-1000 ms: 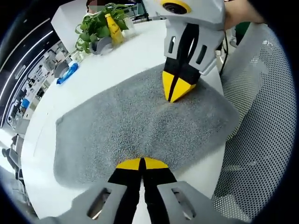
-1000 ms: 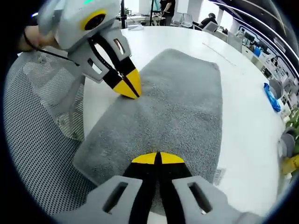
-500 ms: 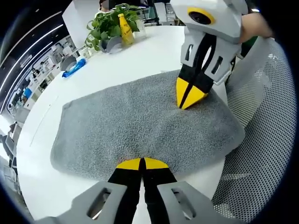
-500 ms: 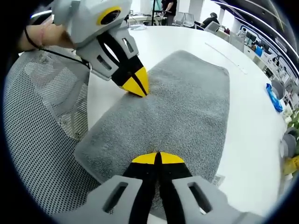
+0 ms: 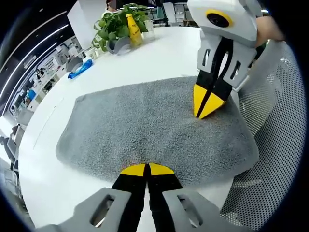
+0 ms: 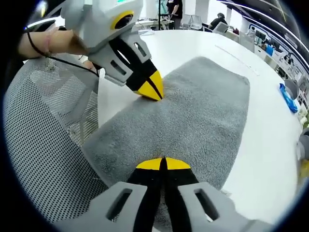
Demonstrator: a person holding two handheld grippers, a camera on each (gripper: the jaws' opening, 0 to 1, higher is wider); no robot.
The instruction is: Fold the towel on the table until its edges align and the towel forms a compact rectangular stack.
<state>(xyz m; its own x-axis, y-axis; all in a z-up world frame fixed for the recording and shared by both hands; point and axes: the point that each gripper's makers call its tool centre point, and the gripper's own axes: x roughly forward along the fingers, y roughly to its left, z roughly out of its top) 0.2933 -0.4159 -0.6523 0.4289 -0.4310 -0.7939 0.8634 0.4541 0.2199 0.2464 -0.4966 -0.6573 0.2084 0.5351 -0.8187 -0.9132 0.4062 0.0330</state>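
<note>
Grey towel point(image 5: 145, 128) lies flat on white tabletop point(image 5: 159, 53), near edge by mesh chair point(image 5: 275, 145). Left claw point(image 5: 146, 169) closed, pinching towel's near edge. Right claw point(image 5: 207, 106) closed, tips on towel's edge beside chair; grip on cloth cannot be confirmed. Plant point(image 5: 116, 26), yellow bottle point(image 5: 133, 29), blue item point(image 5: 79, 69) at tabletop's far side.

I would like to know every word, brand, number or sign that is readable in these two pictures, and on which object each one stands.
No text can be read in either view.
Yellow bottle beside the plant: any label is too small and blurred to read.
Blue packet on the white table: no print can be made out.
Grey towel: no lettering shows on it.
Left hand-held gripper and right hand-held gripper: yellow and black tips, no writing.
</note>
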